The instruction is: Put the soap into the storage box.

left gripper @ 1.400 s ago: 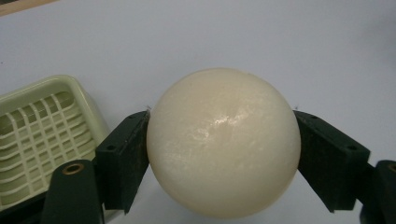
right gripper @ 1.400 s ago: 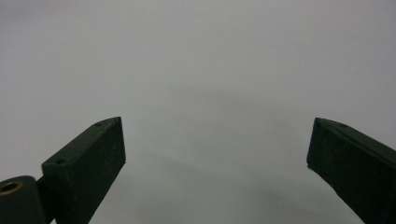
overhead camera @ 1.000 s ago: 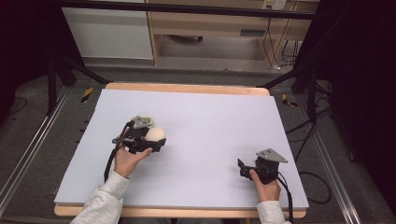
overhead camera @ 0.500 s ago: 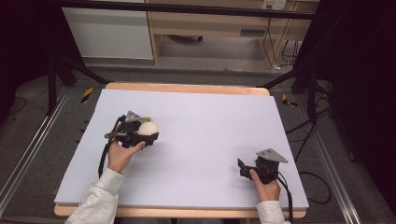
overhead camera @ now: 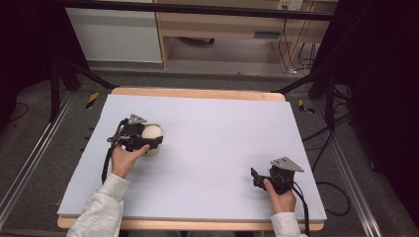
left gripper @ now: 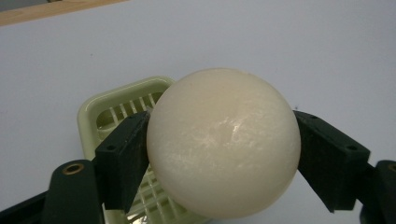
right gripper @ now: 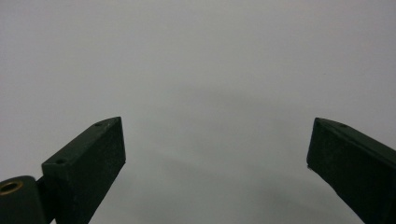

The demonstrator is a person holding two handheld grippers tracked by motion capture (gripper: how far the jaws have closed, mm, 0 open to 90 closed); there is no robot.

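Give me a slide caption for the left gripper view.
Left gripper clamps a cream ball above a pale green slatted tray on the white table.

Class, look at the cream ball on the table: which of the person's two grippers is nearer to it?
Left. The left gripper clamps the cream ball between its jaws, above a green slotted tray; the right gripper sits open, far across the table.

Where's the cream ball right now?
The cream ball is clamped between the left gripper's jaws on the table's left half, just above the pale green slotted tray; in the high view it sits beside the left hand.
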